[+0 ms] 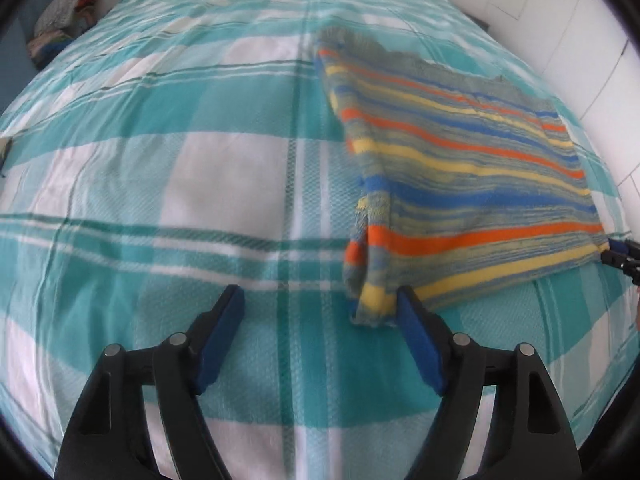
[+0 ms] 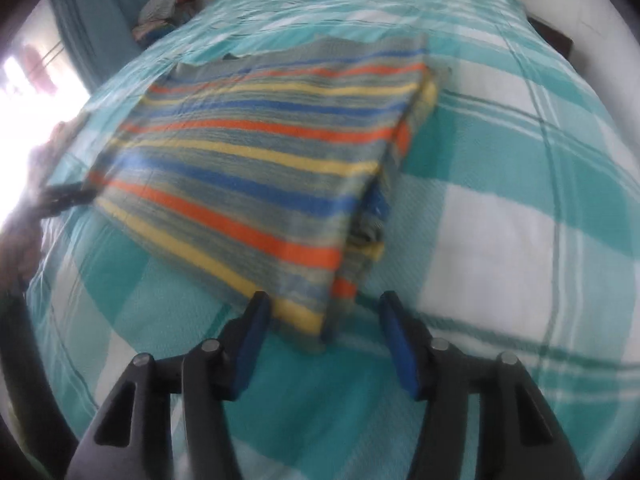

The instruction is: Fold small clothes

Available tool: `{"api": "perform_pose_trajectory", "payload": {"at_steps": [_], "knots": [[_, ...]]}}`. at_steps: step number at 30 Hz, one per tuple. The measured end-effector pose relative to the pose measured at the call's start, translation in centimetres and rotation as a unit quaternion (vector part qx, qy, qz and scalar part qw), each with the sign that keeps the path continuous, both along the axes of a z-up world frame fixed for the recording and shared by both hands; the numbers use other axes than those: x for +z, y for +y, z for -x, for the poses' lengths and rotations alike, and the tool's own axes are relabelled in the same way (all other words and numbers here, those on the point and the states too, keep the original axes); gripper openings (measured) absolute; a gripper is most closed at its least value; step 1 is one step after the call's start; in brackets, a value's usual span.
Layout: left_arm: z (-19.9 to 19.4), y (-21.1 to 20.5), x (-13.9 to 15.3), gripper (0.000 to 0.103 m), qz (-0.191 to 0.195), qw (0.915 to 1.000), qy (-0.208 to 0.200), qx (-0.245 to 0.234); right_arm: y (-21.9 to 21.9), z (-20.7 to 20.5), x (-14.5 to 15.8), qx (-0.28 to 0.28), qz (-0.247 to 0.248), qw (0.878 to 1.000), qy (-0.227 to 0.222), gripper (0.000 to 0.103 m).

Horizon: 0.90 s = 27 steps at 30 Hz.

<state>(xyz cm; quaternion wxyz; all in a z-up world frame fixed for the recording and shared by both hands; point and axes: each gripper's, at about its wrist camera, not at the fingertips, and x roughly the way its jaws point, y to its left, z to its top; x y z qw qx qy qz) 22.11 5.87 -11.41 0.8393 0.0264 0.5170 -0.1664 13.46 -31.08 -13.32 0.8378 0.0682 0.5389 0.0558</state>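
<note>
A folded garment (image 1: 460, 184) with orange, yellow, blue and grey stripes lies flat on the teal-and-white checked bed cover (image 1: 160, 160). My left gripper (image 1: 320, 296) is open just above the cover, and the garment's near left corner lies against its right finger. The right gripper's tip (image 1: 624, 256) shows at the garment's right edge. In the right wrist view the same garment (image 2: 260, 168) fills the middle. My right gripper (image 2: 325, 304) is open, with the near right corner between its blue pads, neither pressing on it. The left gripper (image 2: 64, 196) is a dark blur at the far left corner.
A pile of clothes (image 1: 68, 4) (image 2: 168, 4) sits off the bed's far left side. A white wall (image 1: 560, 20) runs along the right of the bed. A teal curtain (image 2: 92, 20) and a bright window (image 2: 24, 72) are at left.
</note>
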Motion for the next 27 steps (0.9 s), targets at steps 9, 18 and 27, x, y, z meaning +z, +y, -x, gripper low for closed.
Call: {"api": "perform_pose_trajectory", "payload": {"at_steps": [9, 18, 27], "knots": [[6.8, -4.9, 3.6, 0.094, 0.062, 0.9942, -0.084, -0.025, -0.8, 3.5, 2.2, -0.054, -0.047, 0.995, -0.068, 0.061], [10.5, -15.9, 2.9, 0.093, 0.063, 0.9713, -0.088, -0.212, -6.5, -0.4, 3.7, -0.122, -0.141, 0.979, -0.080, 0.063], [9.9, -32.1, 0.7, 0.062, 0.024, 0.9310, -0.109, -0.347, -10.4, -5.3, 1.0, -0.102, -0.229, 0.968, -0.015, 0.063]]}}
